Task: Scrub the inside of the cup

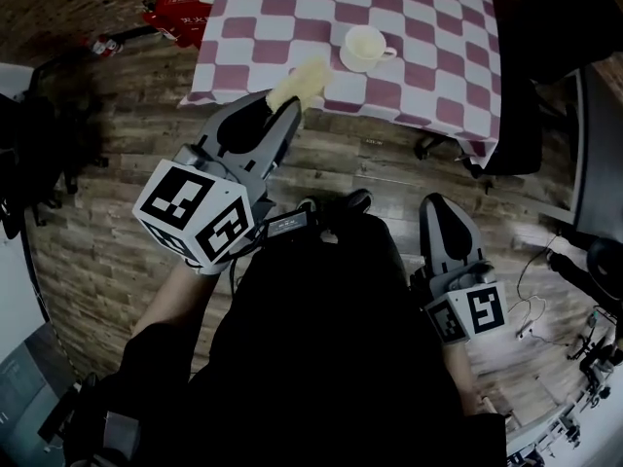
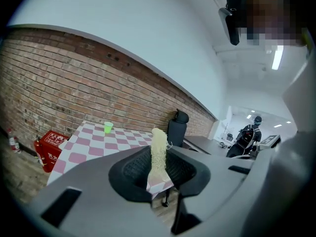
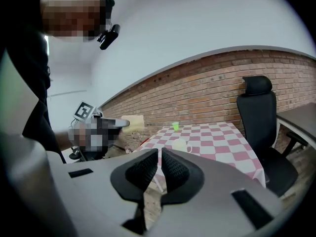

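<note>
Two closed grippers: left gripper (image 1: 283, 108) clamps the scrubber (image 1: 302, 81), right gripper (image 1: 440, 208) empty. Unsteadied, the cup (image 1: 364, 43) near the table (image 1: 428, 90) edge could tip.

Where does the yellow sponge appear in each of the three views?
Head view: yellow sponge at upper centre, held in the left tongs.
Left gripper view: sponge clamped upright at centre.
Right gripper view: sponge left of centre, against the brick wall.
Shared landmark: the checked tablecloth.
</note>
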A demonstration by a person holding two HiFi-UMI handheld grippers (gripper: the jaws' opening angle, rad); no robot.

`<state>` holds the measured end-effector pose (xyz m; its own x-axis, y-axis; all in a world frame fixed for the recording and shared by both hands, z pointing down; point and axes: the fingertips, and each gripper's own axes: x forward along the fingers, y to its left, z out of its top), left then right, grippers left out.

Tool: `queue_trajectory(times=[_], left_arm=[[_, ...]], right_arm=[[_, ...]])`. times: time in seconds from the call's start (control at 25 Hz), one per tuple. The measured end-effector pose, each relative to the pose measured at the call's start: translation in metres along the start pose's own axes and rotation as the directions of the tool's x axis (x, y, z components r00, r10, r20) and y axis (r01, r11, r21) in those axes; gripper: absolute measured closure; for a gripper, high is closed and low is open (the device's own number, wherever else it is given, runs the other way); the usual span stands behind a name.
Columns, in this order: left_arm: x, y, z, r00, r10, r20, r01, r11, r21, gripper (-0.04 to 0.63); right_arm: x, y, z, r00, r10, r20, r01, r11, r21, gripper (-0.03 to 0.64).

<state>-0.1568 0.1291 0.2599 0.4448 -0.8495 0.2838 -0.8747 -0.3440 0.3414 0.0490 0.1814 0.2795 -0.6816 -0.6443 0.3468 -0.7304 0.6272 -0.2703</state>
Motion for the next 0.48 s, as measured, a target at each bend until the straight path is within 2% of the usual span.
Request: queue_trajectory(times=[0.16, 0.28, 0.4, 0.48], left_arm=[[0.043, 0.006, 0.004, 0.999, 0.011, -0.039, -0.010, 1.000, 0.010, 0.515], [0.078, 0.013, 0.010, 0.994, 0.050, -0.097, -0.047, 0.998, 0.031, 0.515], [0.119, 0.022, 0.014, 0.978, 0.090, -0.186, -0.077, 0.994, 0.071, 0.515], [0.150, 0.026, 0.013, 0.956, 0.100, -0.274, -0.069, 0.990, 0.121, 0.515]], right_arm=[[0.032, -0.039, 0.001, 0.999, 0.034, -0.022, -0.033, 0.999, 0.031, 0.574], [0.064, -0.074, 0.024, 0.997, 0.076, -0.007, -0.075, 0.996, 0.037, 0.574], [0.094, -0.108, 0.057, 0.992, 0.122, 0.015, -0.122, 0.992, 0.028, 0.574], [0.111, -0.128, 0.070, 0.988, 0.154, 0.005, -0.154, 0.987, 0.033, 0.574]])
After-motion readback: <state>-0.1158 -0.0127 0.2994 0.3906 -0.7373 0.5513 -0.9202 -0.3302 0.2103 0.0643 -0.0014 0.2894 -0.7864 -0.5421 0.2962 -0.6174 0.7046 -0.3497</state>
